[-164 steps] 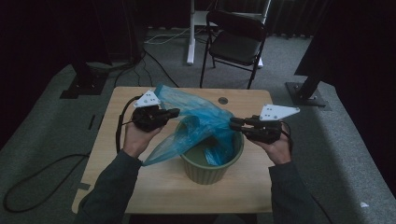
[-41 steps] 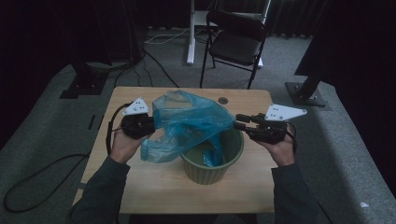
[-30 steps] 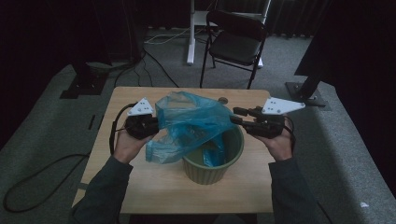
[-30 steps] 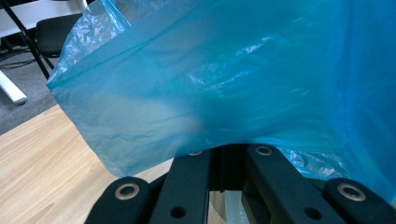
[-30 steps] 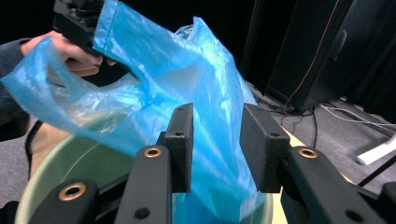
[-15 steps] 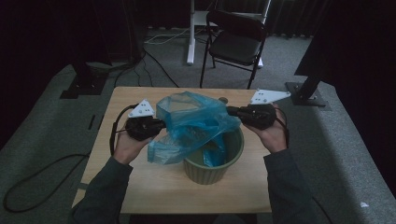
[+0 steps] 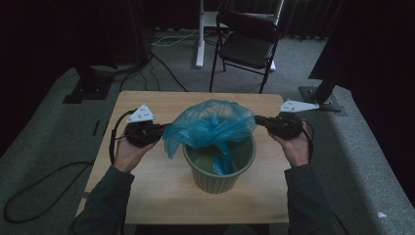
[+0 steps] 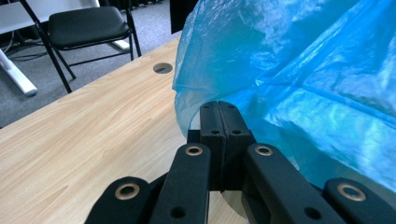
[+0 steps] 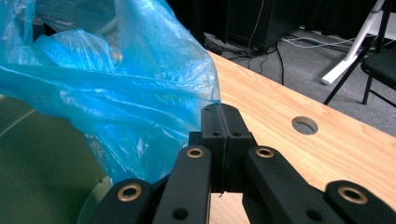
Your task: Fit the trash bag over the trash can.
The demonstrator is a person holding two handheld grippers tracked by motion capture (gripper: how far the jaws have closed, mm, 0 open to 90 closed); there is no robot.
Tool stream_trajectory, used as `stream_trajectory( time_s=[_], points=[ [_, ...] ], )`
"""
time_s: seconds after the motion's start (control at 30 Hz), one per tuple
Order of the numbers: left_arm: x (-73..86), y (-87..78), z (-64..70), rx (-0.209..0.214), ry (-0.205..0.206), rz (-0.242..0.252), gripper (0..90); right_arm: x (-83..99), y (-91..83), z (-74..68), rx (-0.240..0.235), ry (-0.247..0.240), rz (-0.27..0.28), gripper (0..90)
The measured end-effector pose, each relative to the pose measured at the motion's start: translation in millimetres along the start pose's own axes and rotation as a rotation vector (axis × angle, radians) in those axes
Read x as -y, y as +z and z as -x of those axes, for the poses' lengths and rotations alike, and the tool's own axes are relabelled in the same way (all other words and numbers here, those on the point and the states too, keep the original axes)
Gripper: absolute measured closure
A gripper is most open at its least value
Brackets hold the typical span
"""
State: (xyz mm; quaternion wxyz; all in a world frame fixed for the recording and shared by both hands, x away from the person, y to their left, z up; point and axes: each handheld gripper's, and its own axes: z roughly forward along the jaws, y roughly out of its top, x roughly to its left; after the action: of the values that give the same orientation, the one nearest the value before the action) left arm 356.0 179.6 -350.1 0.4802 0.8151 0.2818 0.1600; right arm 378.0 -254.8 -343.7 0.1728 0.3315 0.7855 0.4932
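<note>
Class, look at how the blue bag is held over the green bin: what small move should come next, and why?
Probably lower both grippers to pull the bag's mouth down around the bin rim. The left gripper and right gripper pinch opposite edges of the bag, stretched above the bin.

The left gripper (image 8: 219,112) rises from the bottom of the left gripper view with its two black jaws pressed flat together, and no gap is seen between them. A fold of the blue plastic bag (image 8: 299,79) is caught between the tips. The bag is thin and half transparent, with many wrinkles, and it spreads from the jaws over the whole right and upper part of the picture. Under the gripper lies the wooden table (image 8: 84,140), light in colour. A round hole (image 8: 162,68) is in the tabletop near the far edge. Behind the table stands a black folding chair (image 8: 86,28) on grey carpet.
</note>
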Motion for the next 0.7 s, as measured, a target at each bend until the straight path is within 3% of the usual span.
stream_trajectory(
  time_s=[0.13,0.2,0.37,0.57,0.7],
  points=[
    [-3.9,2.5,3.4,0.006,0.012,0.002,89.6,-0.1,-3.1,-2.9,-0.037,-0.033,0.012,85.9],
    [-7.4,5.3,6.9,0.012,0.024,0.002,89.4,-4.2,-6.3,-7.4,-0.075,-0.070,0.032,74.5],
    [-11.6,9.2,10.9,0.019,0.037,0.005,89.3,-13.9,-12.8,-15.8,-0.116,-0.121,0.063,64.7],
    [-13.2,9.6,11.0,0.019,0.038,0.008,89.2,-19.3,-22.7,-21.5,-0.138,-0.156,0.100,61.2],
    [-12.6,9.3,10.5,0.018,0.034,0.007,89.1,-22.6,-27.5,-21.3,-0.128,-0.160,0.112,61.1]
  ],
)
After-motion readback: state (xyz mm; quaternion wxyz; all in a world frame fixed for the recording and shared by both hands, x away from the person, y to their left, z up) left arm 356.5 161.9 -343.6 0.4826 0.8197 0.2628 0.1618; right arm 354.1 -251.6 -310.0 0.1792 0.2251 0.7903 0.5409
